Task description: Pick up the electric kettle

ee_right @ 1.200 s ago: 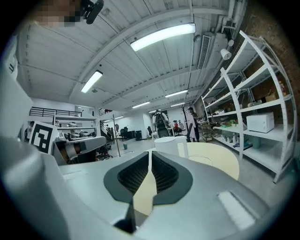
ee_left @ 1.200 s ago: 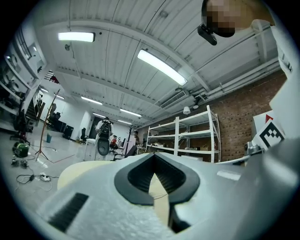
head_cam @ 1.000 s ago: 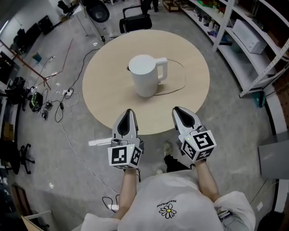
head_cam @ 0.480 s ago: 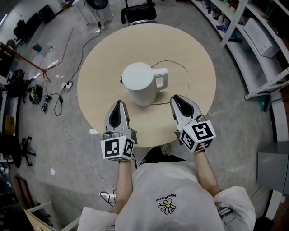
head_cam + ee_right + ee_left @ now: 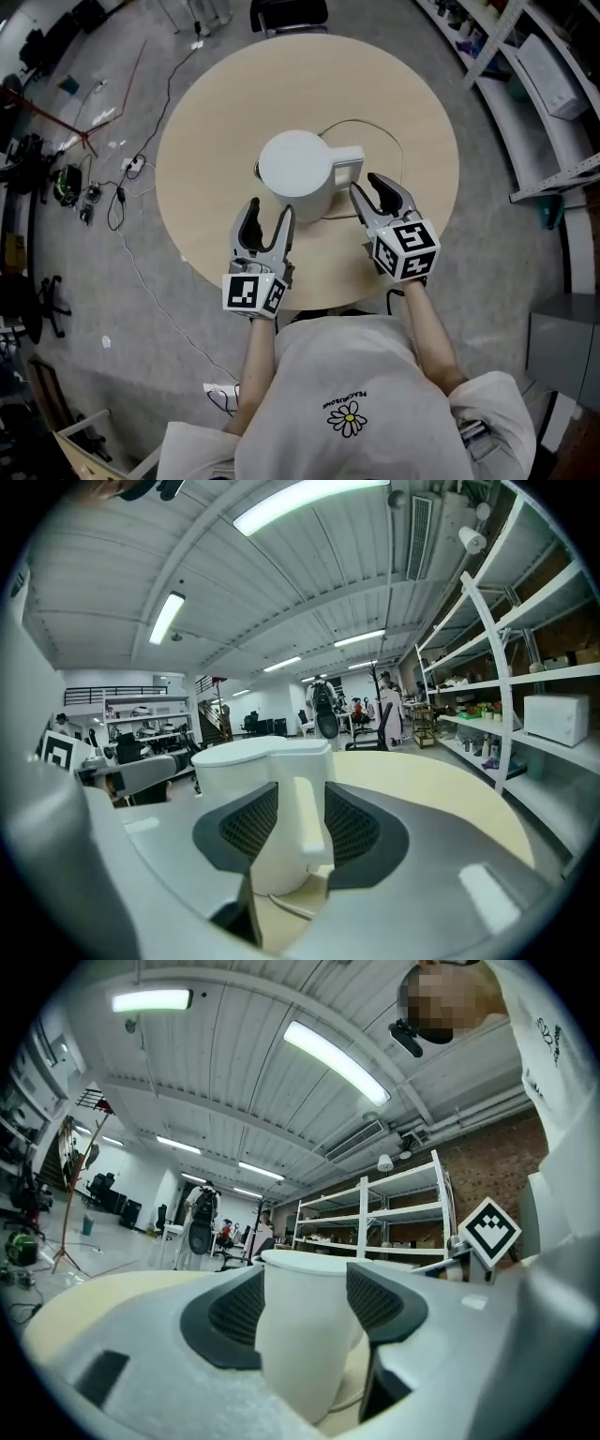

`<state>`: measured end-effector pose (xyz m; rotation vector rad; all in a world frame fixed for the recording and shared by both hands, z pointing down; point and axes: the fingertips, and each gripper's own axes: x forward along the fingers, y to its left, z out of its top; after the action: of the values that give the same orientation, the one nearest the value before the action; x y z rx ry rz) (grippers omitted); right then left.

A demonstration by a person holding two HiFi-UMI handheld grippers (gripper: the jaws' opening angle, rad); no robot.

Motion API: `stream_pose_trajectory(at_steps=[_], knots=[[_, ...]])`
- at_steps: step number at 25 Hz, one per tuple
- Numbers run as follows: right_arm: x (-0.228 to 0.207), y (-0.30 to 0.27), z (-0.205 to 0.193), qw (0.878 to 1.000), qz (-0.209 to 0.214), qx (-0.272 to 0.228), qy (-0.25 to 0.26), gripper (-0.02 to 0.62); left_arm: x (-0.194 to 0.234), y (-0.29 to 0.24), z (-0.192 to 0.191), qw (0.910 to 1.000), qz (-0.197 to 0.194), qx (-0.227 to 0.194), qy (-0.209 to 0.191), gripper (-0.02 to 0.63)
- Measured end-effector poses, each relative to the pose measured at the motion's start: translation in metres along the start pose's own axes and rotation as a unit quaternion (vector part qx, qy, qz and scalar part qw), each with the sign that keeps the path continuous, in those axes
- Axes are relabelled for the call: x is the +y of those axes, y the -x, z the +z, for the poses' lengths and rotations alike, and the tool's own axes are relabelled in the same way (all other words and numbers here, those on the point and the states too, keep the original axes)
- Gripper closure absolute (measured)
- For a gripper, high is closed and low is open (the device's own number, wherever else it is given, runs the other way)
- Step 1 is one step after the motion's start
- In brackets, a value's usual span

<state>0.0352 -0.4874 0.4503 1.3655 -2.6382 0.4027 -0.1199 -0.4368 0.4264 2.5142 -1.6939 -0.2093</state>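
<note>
With the left claw point(image 5: 267, 214) and right claw point(image 5: 367, 190) opening and nothing gripped yet, the handle point(image 5: 348, 167) of the electric kettle point(image 5: 293, 167) should be centred in the right one before closing.

Pretty bright and even, ceiling strip lights point(image 5: 337, 1058) glare a bit; gripper views are super fisheyed, dark vignetted corners.

- The left gripper point(image 5: 267, 208), earlier back at the edge of the table point(image 5: 197, 103), now reaches in over it, tips near the electric kettle point(image 5: 295, 167).
- Its jaws, together before, are opening, the kettle's body lined up between them.
- The right gripper point(image 5: 373, 187) has come forward too, and its jaws are opening in line with the handle point(image 5: 348, 167), not pressing it.
</note>
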Motion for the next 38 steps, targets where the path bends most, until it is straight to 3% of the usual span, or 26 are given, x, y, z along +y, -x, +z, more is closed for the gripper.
stream_pose_trajectory(at_steps=[5,8,15,19,23,32,38], knots=[[-0.009,-0.031,-0.02,0.999,-0.009,0.032,0.015,0.428,0.009,-0.02,-0.036,0.9981,-0.033,0.045,0.025,0.2],[-0.012,-0.043,-0.021,0.999,-0.015,0.035,0.025,0.422,0.009,-0.031,-0.043,0.9965,-0.056,0.057,0.024,0.165],[-0.017,-0.056,-0.013,0.999,-0.03,0.018,0.033,0.422,0.005,-0.048,-0.038,0.994,-0.091,0.06,0.006,0.146],[-0.021,-0.057,-0.009,0.998,-0.046,0.007,0.04,0.459,0.005,-0.048,-0.039,0.993,-0.101,0.061,0.003,0.14],[-0.023,-0.058,-0.007,0.995,-0.063,0.014,0.078,0.472,0.006,-0.05,-0.037,0.9926,-0.102,0.067,0.005,0.138],[-0.015,-0.061,0.002,0.994,-0.058,-0.002,0.091,0.472,0.013,-0.047,-0.033,0.9922,-0.096,0.078,0.014,0.14],[-0.019,-0.053,0.028,0.995,-0.056,-0.028,0.081,0.472,0.003,-0.055,-0.004,0.9939,-0.096,0.053,-0.002,0.14]])
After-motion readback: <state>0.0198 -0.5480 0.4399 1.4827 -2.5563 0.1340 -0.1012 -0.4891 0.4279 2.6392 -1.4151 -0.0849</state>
